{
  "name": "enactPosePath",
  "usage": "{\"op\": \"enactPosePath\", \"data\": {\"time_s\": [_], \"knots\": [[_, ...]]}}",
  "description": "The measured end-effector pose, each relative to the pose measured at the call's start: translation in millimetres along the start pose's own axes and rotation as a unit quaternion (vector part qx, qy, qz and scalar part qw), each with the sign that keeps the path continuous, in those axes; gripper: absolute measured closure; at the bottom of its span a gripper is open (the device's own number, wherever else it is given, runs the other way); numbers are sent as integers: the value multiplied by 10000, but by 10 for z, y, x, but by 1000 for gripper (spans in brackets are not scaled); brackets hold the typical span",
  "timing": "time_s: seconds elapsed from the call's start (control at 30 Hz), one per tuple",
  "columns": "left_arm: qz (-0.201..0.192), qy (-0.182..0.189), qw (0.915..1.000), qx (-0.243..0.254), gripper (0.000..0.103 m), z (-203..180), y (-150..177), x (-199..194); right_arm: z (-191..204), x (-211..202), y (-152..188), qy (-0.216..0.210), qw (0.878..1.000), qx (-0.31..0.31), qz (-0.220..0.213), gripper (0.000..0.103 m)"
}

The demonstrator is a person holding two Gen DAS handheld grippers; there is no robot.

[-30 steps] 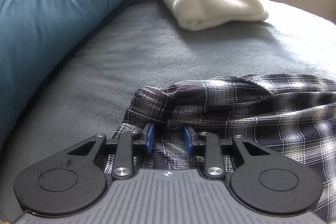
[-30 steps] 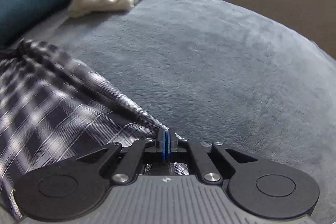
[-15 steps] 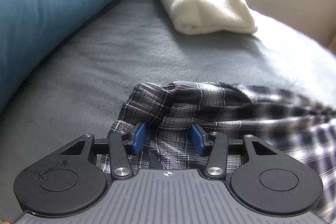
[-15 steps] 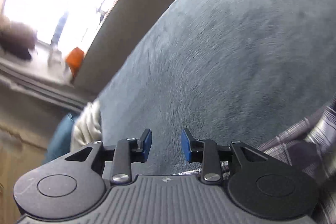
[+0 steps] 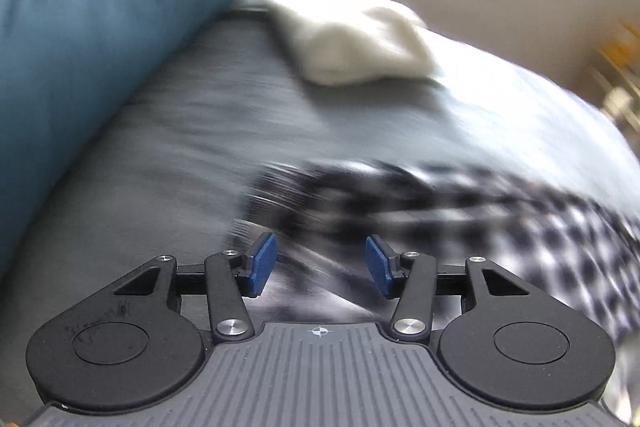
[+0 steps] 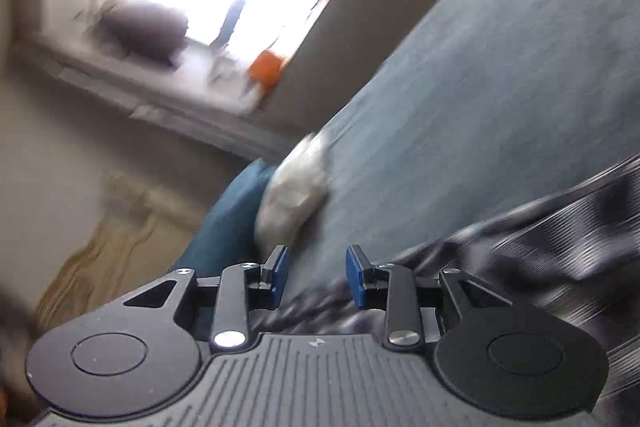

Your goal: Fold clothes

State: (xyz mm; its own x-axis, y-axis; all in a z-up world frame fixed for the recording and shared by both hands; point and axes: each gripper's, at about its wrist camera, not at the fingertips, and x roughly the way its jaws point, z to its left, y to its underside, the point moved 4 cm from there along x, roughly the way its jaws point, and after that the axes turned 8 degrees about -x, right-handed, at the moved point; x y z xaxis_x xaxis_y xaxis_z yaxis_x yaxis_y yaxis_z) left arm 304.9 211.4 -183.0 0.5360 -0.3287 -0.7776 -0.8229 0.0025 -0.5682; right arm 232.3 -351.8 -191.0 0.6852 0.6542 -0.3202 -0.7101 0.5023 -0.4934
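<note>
Plaid shirt [image 5: 500,211], dark blue-and-white check, crumpled (blurred), lying spread on the grey bed [image 5: 200,147]

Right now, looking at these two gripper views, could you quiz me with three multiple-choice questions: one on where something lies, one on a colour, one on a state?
1. Where does the folded cream cloth lie?
A. on the floor
B. on the grey bed cover, beside the pillow
C. on the windowsill

2. What colour is the pillow?
A. teal blue
B. red
C. yellow

3. How do the left gripper and the right gripper stand?
A. both clamped on the plaid shirt
B. one clamped, one open
C. both open, holding nothing

Answers:
1 B: it rests on the cover at the pillow's end.
2 A: the left view shows it teal.
3 C: the blue pads stand apart above the plaid shirt, gripping nothing.
</note>
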Motion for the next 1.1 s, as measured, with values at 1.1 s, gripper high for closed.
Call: {"op": "enactPosePath", "data": {"time_s": [1.1], "knots": [[805, 707, 9901, 910, 53, -557, 266, 477, -1312, -2484, 231, 4011, 8707, 1591, -2361, 73]]}}
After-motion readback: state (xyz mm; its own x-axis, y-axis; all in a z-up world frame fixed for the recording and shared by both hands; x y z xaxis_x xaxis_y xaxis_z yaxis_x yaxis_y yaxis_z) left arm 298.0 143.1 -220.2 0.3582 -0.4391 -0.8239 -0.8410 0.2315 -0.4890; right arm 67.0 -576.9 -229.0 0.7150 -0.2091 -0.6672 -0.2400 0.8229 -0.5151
